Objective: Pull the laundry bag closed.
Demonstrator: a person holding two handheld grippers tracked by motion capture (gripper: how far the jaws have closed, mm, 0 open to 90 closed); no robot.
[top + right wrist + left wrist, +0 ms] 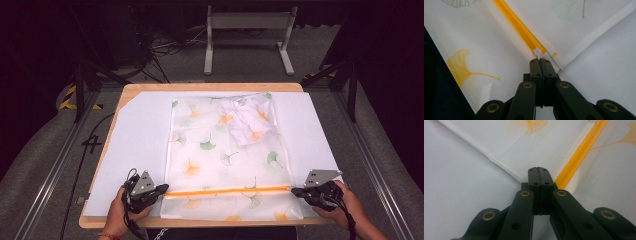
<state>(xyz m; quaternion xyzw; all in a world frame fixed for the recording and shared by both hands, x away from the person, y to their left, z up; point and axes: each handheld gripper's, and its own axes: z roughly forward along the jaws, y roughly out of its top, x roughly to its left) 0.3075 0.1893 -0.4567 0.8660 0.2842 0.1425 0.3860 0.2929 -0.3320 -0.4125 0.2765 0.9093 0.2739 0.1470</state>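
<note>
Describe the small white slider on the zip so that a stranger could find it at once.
On the white table cover lies a translucent leaf-print bag with an orange zip across its near end. The slider sits at the zip's right end, just ahead of the right gripper, the one white plastic piece on that orange line.

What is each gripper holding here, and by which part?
Left gripper: shut at the zip bag's left edge by the orange zipper; grip unclear. Right gripper: shut at the white slider; pinch unclear.
</note>
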